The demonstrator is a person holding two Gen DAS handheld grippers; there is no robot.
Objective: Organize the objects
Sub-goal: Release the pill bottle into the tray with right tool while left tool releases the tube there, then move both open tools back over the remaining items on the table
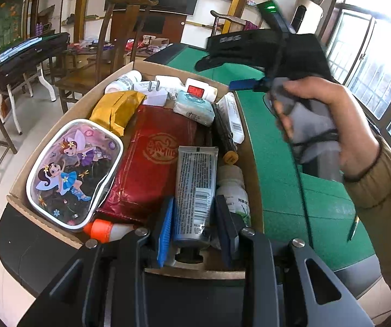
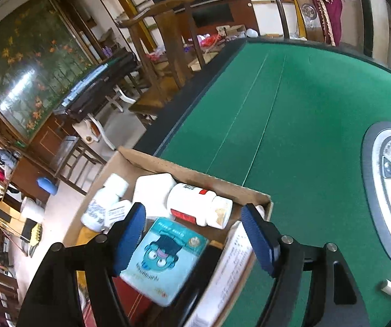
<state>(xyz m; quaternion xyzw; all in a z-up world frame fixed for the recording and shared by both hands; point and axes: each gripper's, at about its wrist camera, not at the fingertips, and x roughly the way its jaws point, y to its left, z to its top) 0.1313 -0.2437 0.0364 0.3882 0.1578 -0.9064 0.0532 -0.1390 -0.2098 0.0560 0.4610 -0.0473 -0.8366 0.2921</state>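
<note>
left hand-held gripper (image 1: 195, 229): clamped on grey tube (image 1: 195, 188) | right hand-held gripper (image 2: 192, 234): jaws wide, empty, over tissue pack (image 2: 165, 259) in cardboard box (image 2: 250, 190)

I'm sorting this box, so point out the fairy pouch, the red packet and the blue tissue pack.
fairy pouch (image 1: 72, 174), left wrist view, printed front.
red packet (image 1: 152, 158), left wrist view, gold emblem.
blue tissue pack (image 2: 162, 259), right wrist view, cartoon face.

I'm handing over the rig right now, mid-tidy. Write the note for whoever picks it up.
Left gripper: closed on the grey printed squeeze tube, at the near end of the brown cardboard box.
Right gripper: open and empty, above the light-blue cartoon tissue pack near the box's far end.
Done: the box, on the green felt table, is already packed.
Left: settle the tube. It is not clear whether anything else needs sorting.
</note>
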